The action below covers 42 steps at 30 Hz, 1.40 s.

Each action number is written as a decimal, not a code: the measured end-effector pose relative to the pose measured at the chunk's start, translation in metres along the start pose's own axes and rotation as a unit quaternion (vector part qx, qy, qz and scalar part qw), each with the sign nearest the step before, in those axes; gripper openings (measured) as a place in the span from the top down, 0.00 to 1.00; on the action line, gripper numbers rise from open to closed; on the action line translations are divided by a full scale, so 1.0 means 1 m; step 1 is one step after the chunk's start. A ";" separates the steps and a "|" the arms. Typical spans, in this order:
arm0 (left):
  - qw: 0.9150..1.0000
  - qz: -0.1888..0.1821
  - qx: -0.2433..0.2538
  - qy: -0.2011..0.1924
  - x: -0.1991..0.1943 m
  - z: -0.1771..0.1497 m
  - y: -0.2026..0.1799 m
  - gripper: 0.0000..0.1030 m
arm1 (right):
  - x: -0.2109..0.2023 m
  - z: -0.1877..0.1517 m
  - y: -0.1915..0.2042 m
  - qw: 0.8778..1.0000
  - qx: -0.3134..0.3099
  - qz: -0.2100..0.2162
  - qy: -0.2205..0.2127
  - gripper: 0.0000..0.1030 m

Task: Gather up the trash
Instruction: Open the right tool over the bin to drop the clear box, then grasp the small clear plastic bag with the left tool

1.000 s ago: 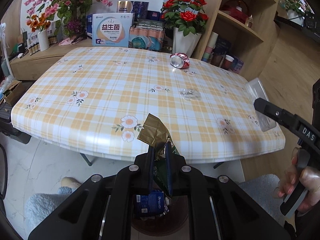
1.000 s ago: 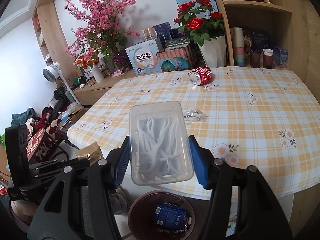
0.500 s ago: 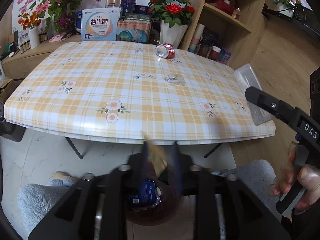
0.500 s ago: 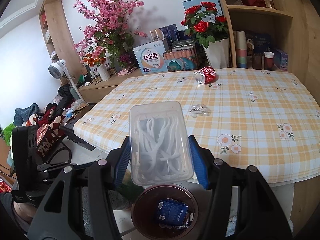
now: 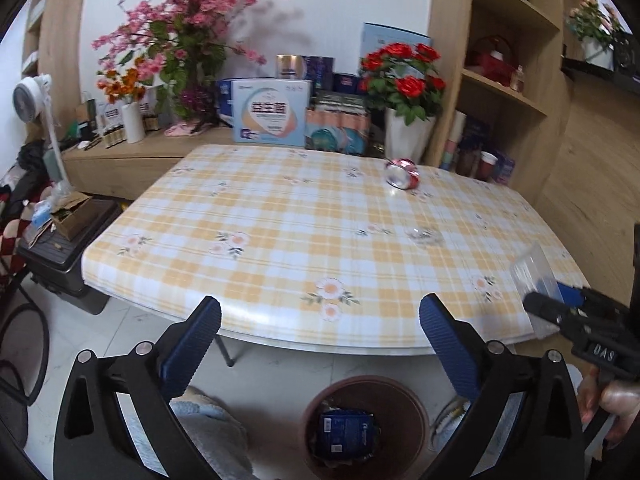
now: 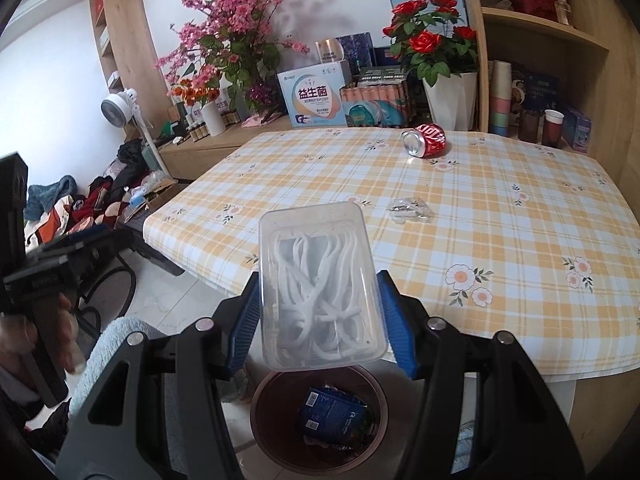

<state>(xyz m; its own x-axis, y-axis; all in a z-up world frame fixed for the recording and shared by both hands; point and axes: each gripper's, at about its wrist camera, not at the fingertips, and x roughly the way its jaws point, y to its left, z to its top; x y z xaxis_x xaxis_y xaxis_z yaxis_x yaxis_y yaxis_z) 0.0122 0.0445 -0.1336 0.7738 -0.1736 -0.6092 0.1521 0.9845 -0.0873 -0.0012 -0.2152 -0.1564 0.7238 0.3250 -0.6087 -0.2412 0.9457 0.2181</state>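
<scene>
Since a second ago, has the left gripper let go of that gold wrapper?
Yes. The left gripper now stands wide open and empty above the brown bin; the wrapper is no longer between its fingers. The table looks unchanged.

1. The bin [image 5: 362,426] is cut off by the lower edge, its contents partly hidden.
2. The right gripper [image 5: 560,300] hides most of the clear box [image 5: 534,270].
3. The left-hand person's hand [image 6: 24,340] is blurred (fingers indistinct).
</scene>
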 end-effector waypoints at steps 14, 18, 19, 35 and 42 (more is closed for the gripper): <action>0.999 0.027 -0.029 0.000 -0.001 0.003 0.031 0.06 | 0.021 -0.002 0.021 0.999 -0.037 0.001 0.033 0.44; 0.999 0.027 -0.026 -0.001 -0.002 0.001 0.029 0.06 | 0.024 -0.003 0.023 0.999 -0.037 0.006 0.038 0.42; 0.999 0.027 -0.026 -0.002 -0.002 0.001 0.029 0.06 | 0.024 -0.002 0.024 0.998 -0.038 0.010 0.040 0.42; 0.999 0.016 -0.042 -0.020 -0.004 0.000 0.030 0.06 | 0.023 0.006 0.007 0.997 -0.037 -0.065 0.029 0.06; 0.999 0.017 -0.033 -0.021 0.002 0.001 0.027 0.06 | 0.026 0.005 -0.006 0.996 -0.027 -0.080 0.031 0.06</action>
<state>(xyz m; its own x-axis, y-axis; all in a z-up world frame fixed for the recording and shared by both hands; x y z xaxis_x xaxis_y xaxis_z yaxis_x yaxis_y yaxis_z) 0.0182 0.0710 -0.1367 0.8037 -0.1390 -0.5786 0.0845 0.9891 -0.1202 0.0224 -0.2130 -0.1694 0.7142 0.1684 -0.6793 -0.1620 0.9840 0.0735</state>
